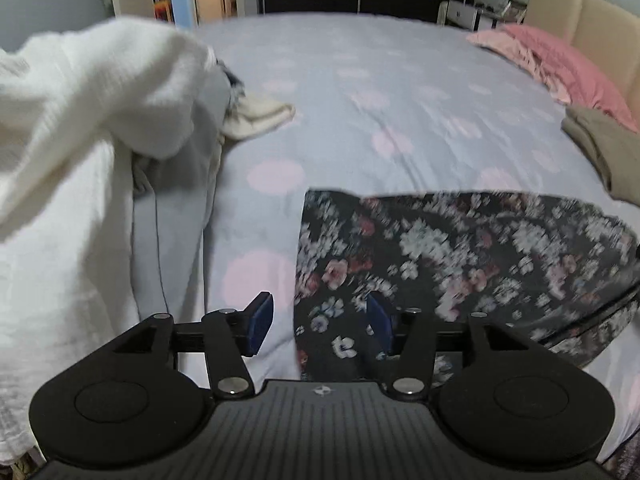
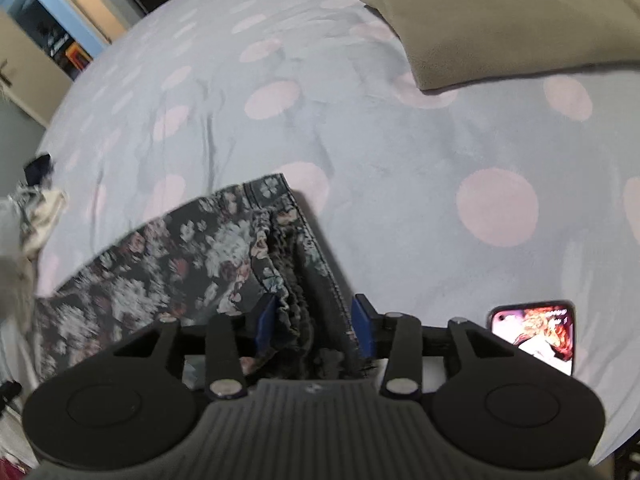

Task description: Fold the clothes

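Observation:
A dark floral garment (image 1: 460,256) lies flat on the bed, blurred by motion. My left gripper (image 1: 320,322) is open low over the garment's near left corner; the garment's left edge runs between the blue pads (image 1: 262,320). In the right wrist view the same floral garment (image 2: 168,264) stretches to the left, and its gathered, stitched end (image 2: 308,280) sits between the fingers of my right gripper (image 2: 316,324). The right jaws stand wide apart, not pressed on the cloth.
The bed has a pale blue sheet with pink dots (image 1: 360,92). A heap of white clothes (image 1: 80,140) fills the left. A folded olive garment (image 2: 500,20) and a pink pillow (image 1: 568,64) lie to the right. A lit phone (image 2: 536,336) rests beside the right gripper.

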Demonstrator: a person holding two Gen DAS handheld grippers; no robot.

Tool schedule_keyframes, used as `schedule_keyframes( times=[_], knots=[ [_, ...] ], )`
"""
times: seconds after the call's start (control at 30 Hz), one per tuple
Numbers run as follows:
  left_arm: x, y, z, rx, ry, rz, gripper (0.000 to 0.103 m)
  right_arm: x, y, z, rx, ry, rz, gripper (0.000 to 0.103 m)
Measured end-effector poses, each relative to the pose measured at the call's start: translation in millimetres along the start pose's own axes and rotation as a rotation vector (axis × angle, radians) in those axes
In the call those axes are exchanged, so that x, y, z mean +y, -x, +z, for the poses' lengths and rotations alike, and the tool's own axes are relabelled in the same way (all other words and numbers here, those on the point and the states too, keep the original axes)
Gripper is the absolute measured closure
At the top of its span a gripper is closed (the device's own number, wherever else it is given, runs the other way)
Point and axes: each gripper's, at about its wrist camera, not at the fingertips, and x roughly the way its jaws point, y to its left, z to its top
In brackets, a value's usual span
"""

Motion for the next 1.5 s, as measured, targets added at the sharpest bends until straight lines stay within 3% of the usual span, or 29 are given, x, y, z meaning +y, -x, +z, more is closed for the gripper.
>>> schedule_keyframes(
  times=[0.2,0.27,0.33,0.43,0.7,0.93,1.0,1.27,1.5],
  knots=[
    [-21.8,2.0,8.1,0.003,-0.021,-0.057,0.054,7.0,15.4,4.8,-0.041,0.001,0.021,0.051],
    [-27.6,-2.5,9.2,0.0,-0.025,-0.082,0.054,7.0,16.7,6.7,-0.035,-0.011,0.037,0.039],
    [-31.4,-8.6,9.1,-0.003,-0.036,-0.104,0.054,6.6,12.6,9.1,-0.013,-0.013,0.047,0.034],
    [-29.8,-23.6,7.3,0.013,-0.051,-0.102,0.054,6.5,-0.1,13.7,0.01,0.01,0.047,0.034],
    [-21.2,-62.9,18.0,0.048,0.055,-0.14,0.055,6.0,-53.0,29.8,0.121,0.16,0.076,0.034],
    [-18.9,-90.0,19.1,0.088,0.079,-0.143,0.055,-5.0,-91.2,37.3,0.247,0.229,0.163,0.034],
    [-18.2,-96.3,19.5,0.098,0.09,-0.143,0.055,-8.0,-95.4,39.5,0.261,0.221,0.188,0.036],
    [-17.2,-102.1,25.2,0.098,0.124,-0.159,0.055,-2.2,-92.0,40.0,0.267,0.199,0.225,0.07],
    [-13.4,-84.7,25.6,0.062,0.124,-0.163,0.055,15.5,-61.1,44.7,0.215,0.182,0.191,0.078]
  ],
)
